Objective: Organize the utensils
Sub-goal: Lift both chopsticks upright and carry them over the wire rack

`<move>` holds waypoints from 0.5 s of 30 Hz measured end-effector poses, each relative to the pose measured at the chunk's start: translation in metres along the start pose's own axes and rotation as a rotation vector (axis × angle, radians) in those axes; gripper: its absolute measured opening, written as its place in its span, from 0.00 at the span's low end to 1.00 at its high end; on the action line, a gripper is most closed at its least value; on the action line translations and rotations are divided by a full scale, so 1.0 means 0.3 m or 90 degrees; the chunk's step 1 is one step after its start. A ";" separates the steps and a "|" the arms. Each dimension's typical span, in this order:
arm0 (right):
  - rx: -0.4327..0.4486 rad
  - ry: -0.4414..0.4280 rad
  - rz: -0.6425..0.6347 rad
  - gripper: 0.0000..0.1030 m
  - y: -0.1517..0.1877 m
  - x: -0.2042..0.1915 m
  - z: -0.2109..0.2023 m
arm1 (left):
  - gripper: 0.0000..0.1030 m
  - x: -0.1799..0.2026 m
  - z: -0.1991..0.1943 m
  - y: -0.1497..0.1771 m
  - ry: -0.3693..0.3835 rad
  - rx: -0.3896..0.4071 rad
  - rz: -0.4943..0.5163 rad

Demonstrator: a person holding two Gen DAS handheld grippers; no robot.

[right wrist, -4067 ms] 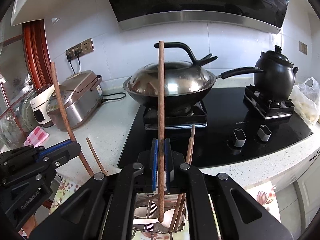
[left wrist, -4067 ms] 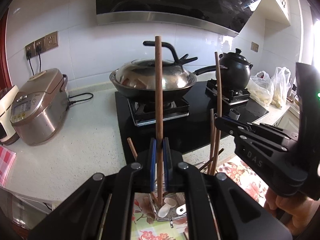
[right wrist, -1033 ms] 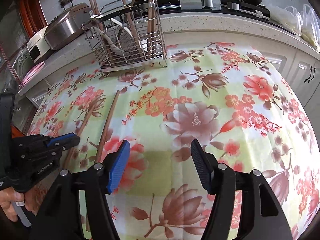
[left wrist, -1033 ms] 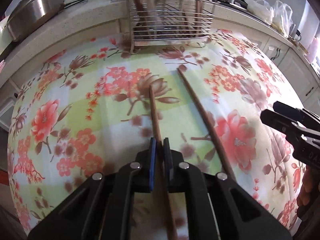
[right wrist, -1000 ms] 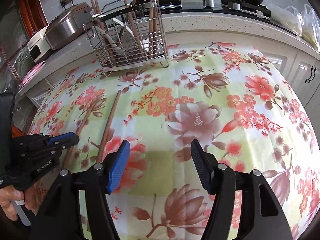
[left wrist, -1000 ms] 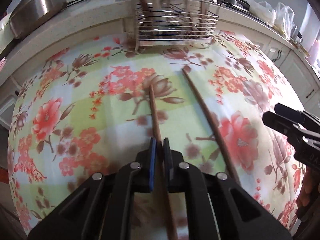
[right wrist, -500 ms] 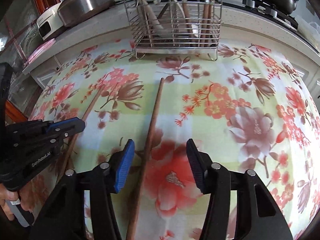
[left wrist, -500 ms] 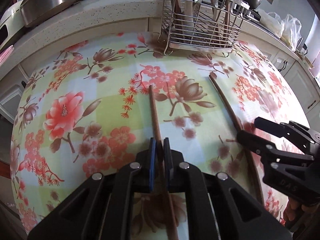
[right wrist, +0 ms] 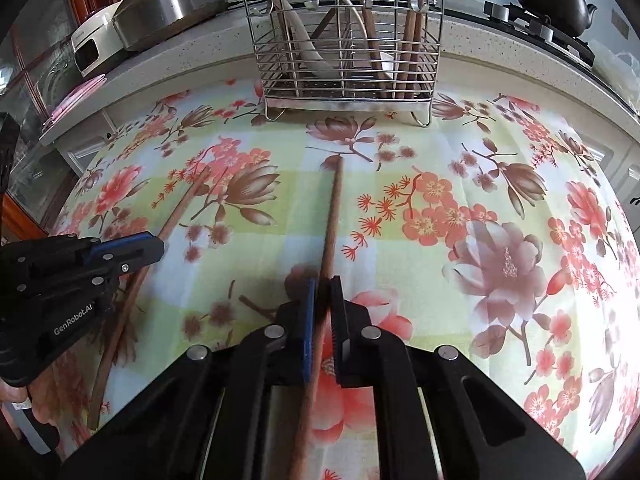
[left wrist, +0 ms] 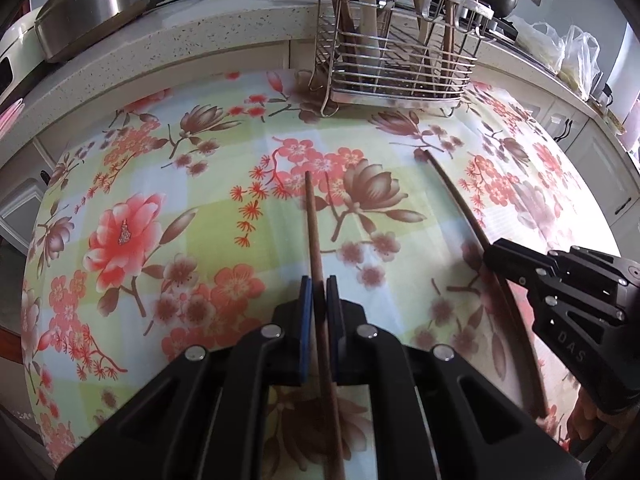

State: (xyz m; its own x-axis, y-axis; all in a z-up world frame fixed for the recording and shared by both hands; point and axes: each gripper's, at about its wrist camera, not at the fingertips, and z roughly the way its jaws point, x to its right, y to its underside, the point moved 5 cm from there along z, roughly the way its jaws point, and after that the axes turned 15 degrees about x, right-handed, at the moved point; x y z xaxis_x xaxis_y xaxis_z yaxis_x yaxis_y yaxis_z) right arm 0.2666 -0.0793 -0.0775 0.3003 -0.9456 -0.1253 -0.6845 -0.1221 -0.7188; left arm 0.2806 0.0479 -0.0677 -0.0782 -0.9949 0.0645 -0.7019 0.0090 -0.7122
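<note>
On the floral tablecloth [right wrist: 472,184], in front of the wire utensil rack [right wrist: 344,60]: two long brown wooden chopsticks, lying well apart, tips pointing toward the rack. Left chopstick [left wrist: 314,232] pinched between the narrow pads of the left gripper [left wrist: 319,300], taken around mid-length, rear part running back under the tool. Right chopstick [right wrist: 331,220] likewise clamped by the right gripper [right wrist: 323,292], jaws drawn in tight on the shaft, rear end trailing below the frame. Both sticks apparently resting on or barely above the cloth; hard to tell which.

Inside the rack: more wooden chopsticks [right wrist: 408,56] standing upright and pale spoons [right wrist: 304,44] leaning in the compartments.

Handling, as a judgement: light, stiff, slim and smooth, so prone to pivoting or sliding in the pads if held far from centre. Best gripped near the middle, as now, with firm but not crushing pressure. Little risk of breakage, greater risk of rolling away if dropped on the cloth. Next likely need: lift, tip upright, lower tip-first through the rack's open top without catching on the wire rim or knocking the sticks already there.
</note>
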 end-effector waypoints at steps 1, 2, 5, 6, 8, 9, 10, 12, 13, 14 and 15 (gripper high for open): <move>0.004 0.000 0.001 0.07 -0.004 0.006 -0.008 | 0.07 0.002 -0.005 -0.003 0.003 0.003 -0.002; 0.008 0.000 0.001 0.07 -0.010 0.010 -0.018 | 0.07 0.005 -0.015 -0.010 0.010 0.009 -0.006; 0.025 0.002 0.012 0.07 -0.037 0.038 -0.060 | 0.07 0.012 -0.046 -0.037 0.022 0.029 -0.014; 0.029 0.002 0.014 0.07 -0.043 0.045 -0.074 | 0.07 0.013 -0.055 -0.046 0.022 0.034 -0.015; 0.041 0.002 0.018 0.07 -0.063 0.062 -0.107 | 0.06 0.017 -0.084 -0.072 0.028 0.048 -0.019; 0.046 0.003 0.021 0.07 -0.073 0.071 -0.122 | 0.06 0.019 -0.093 -0.080 0.030 0.053 -0.021; 0.053 0.003 0.024 0.07 -0.084 0.080 -0.140 | 0.06 0.023 -0.110 -0.094 0.033 0.061 -0.022; 0.064 0.003 0.029 0.07 -0.100 0.091 -0.164 | 0.06 0.032 -0.131 -0.110 0.037 0.070 -0.022; 0.069 0.002 0.032 0.07 -0.107 0.094 -0.176 | 0.06 0.038 -0.147 -0.122 0.038 0.077 -0.021; 0.075 0.002 0.033 0.07 -0.115 0.099 -0.192 | 0.06 0.041 -0.156 -0.129 0.039 0.081 -0.021; 0.080 0.001 0.034 0.07 -0.120 0.101 -0.204 | 0.06 0.043 -0.164 -0.136 0.039 0.085 -0.021</move>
State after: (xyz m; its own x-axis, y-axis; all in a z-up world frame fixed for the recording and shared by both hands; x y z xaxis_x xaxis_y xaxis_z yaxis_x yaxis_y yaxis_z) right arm 0.2598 -0.1221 -0.0135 0.2639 -0.9504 -0.1645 -0.6114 -0.0329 -0.7907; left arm 0.2734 0.0396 -0.0033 -0.1024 -0.9865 0.1282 -0.6051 -0.0406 -0.7951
